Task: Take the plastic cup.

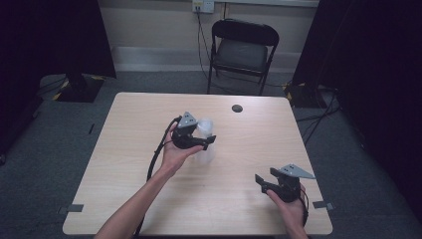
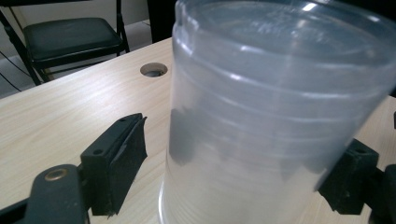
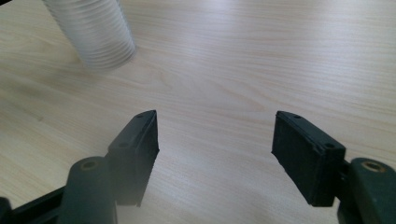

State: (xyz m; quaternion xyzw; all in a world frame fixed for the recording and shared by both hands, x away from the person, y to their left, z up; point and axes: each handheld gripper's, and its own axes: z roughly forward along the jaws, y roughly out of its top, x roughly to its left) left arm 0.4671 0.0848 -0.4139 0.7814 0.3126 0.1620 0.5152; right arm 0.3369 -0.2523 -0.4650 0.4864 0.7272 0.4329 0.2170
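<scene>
Nearest the person, the right gripper (image 1: 265, 180) hangs over the desk's (image 1: 149, 114) near right corner, jaws spread wide with bare wood between them. Farther in, near the desk's middle, the left gripper (image 1: 205, 141) stands open around a stack of clear plastic cups (image 2: 275, 121) — translucent, ribbed with nested rims, mouth down on the wood, one pad (image 2: 123, 154) apart from its wall. Beyond — a round cable hole (image 1: 237, 108), then a black folding chair (image 1: 242, 50).
</scene>
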